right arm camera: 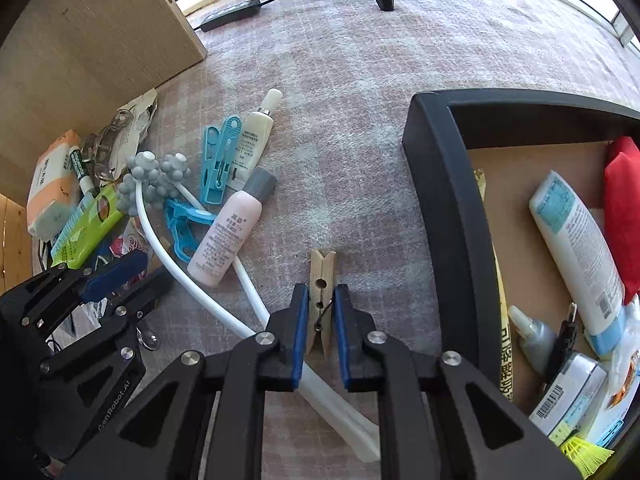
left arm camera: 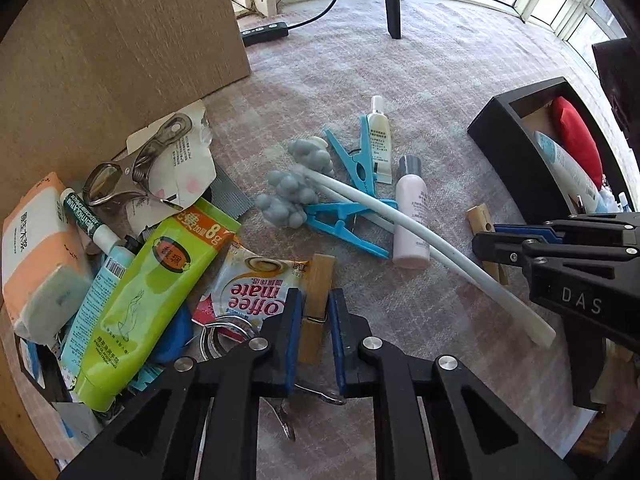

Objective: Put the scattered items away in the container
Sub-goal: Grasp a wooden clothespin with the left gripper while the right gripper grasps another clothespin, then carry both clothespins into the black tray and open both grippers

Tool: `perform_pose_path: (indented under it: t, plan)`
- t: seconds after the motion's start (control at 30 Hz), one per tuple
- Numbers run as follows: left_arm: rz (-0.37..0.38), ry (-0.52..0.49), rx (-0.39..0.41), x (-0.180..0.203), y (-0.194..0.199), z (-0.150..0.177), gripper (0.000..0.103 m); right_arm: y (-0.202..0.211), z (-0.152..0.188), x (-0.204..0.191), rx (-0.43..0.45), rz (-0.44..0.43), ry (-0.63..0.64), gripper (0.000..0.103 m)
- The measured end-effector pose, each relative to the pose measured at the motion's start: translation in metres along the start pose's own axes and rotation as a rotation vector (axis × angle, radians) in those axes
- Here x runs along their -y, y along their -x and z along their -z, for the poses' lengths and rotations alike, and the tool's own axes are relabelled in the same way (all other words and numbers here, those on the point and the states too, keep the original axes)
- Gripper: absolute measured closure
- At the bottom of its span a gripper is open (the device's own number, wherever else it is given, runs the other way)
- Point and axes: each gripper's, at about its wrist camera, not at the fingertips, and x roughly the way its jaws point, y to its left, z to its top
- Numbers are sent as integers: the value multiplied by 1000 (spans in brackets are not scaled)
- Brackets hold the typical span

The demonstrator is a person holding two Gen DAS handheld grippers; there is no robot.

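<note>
My left gripper [left arm camera: 314,300] straddles a wooden clothespin [left arm camera: 318,292] lying on the carpet beside a Coffee mate sachet [left arm camera: 256,288]; the jaws stand close to its sides, with small gaps. My right gripper [right arm camera: 321,300] straddles a second wooden clothespin [right arm camera: 321,300] in the same way, just left of the black container [right arm camera: 444,200]. The container holds a white tube [right arm camera: 576,248], a red pouch [right arm camera: 620,208] and other items. The right gripper also shows in the left wrist view [left arm camera: 520,240].
Scattered on the carpet: blue plastic clips [left arm camera: 356,168], a pink bottle [left arm camera: 410,216], a small white tube [left arm camera: 378,136], a grey-knobbed white massager [left arm camera: 360,208], a green tube [left arm camera: 156,280], a tissue pack [left arm camera: 36,248], metal clips [left arm camera: 132,168]. A wooden panel [left arm camera: 120,40] stands behind.
</note>
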Motion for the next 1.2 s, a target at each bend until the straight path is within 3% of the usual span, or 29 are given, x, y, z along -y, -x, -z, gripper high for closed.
perform_pose_path:
  t: [0.17,0.37,0.5,0.63,0.87,1.2]
  plan:
    - [62,55,-4,-6,6,-2,91,5,4,13,9,-38,-20,90]
    - [75,60,34,3,29,-1,91,22,5,26,40,-80,-35,90]
    - [90,85,32,-13,32,-8,91,40,0,28,83,-81,-20,90]
    - [90,95,55,-11,58,15,91,57,12,35,108,-104,-11,90]
    - [106,68,111,31,83,4,91,88,21,61,176,-95,-5,90]
    - [217,-19,161,143,103,-13,91,139,55,158,283,14,-125,90]
